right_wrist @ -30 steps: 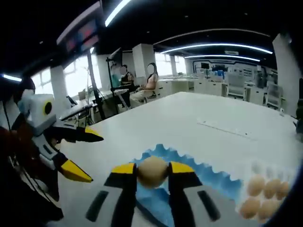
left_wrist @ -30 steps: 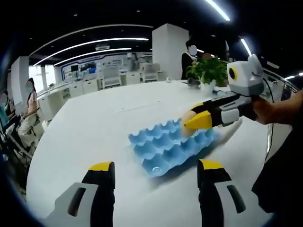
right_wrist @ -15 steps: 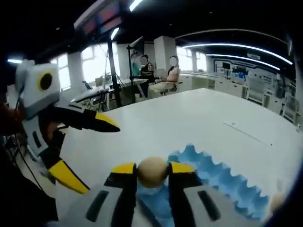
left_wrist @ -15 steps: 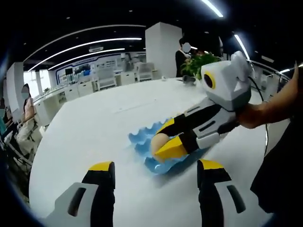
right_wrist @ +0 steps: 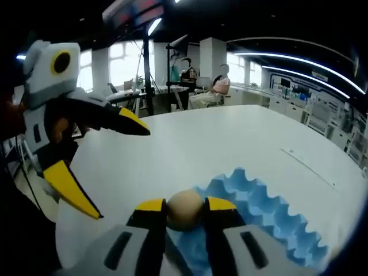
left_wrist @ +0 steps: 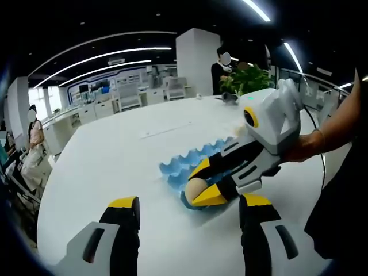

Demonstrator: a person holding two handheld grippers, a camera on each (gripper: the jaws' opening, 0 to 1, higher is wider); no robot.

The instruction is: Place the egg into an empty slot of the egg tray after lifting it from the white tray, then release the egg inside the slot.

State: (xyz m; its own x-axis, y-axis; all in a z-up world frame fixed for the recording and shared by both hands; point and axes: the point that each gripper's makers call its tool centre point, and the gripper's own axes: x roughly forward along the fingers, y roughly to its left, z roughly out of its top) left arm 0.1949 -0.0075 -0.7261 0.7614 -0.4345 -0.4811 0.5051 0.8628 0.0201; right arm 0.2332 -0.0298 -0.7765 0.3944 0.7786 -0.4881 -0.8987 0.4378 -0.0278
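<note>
Right gripper [right_wrist: 184, 210]: jaws closed on the egg [right_wrist: 184, 209], one yellow-tipped finger on each side, the egg showing tan and whole between them. In the left gripper view the same gripper [left_wrist: 202, 185] comes in from the right, held by a person's hand [left_wrist: 300, 150], with the egg [left_wrist: 196, 188] at its tips over the near end of the egg tray [left_wrist: 190, 164]. The egg hangs low over the blue egg tray [right_wrist: 261, 213], above a cup near its front edge; whether it already touches the cup cannot be told. Left gripper [left_wrist: 187, 211]: jaws spread wide, nothing between them, held back from the tray over bare table; in the right gripper view it [right_wrist: 115, 167] stands off to the left, likewise parted and holding nothing. Step in hand, by judgement: the carry is over and the lowering into a slot is under way; the release is not yet done. The next move calls for a short, straight descent until the egg sits centred in the hollow, clear of the raised ridges between cups, then a gentle parting of the jaws so the shell is not knocked or rolled out. Surface: a large white table [left_wrist: 115, 161], smooth and bright, with a faint thin strip lying farther back. Room: an open office with long ceiling light strips, white pillars, desks and chairs, a potted plant [left_wrist: 247, 80] at the table's far edge, and several people seated or standing in the background.
</note>
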